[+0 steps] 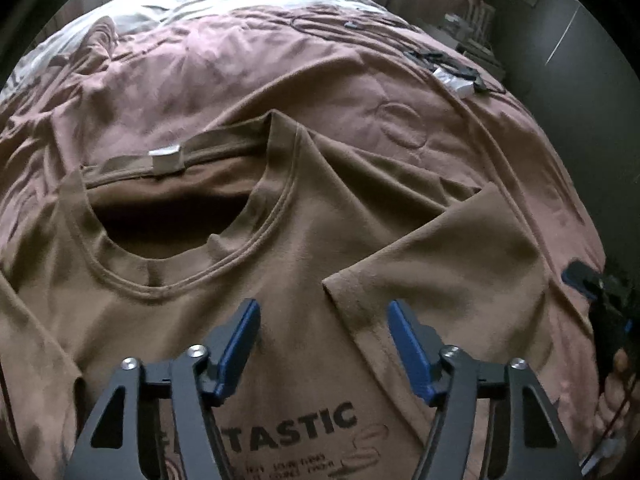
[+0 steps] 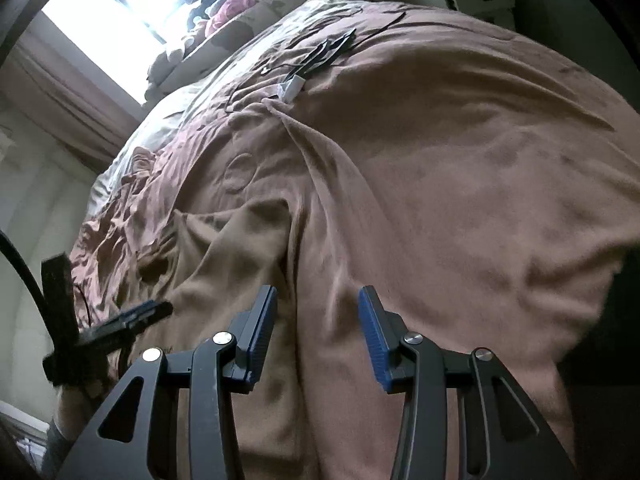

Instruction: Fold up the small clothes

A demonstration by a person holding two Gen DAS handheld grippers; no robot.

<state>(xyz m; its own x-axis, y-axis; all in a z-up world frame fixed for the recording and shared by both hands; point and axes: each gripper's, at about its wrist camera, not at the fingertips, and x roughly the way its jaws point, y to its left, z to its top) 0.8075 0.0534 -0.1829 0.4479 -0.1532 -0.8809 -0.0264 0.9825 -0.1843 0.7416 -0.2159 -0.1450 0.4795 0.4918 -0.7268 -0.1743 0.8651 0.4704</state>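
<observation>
The left gripper (image 1: 322, 324) has its blue fingers (image 1: 240, 332) spread, gripping nothing, poised over the brown T-shirt (image 1: 168, 320) lying face up on the pink bedspread (image 1: 240, 68), one sleeve (image 1: 440, 264) folded inward. The right gripper (image 2: 318, 316) is likewise parted and empty above the bedspread beside the shirt.

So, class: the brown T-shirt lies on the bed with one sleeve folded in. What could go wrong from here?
1. The folded-in sleeve lies loosely on the T-shirt and may flop back open.
2. The bedspread is rumpled and similar in colour; the open left gripper could pinch it along with the shirt.
3. The collar gapes, so the fold may come out uneven.
</observation>
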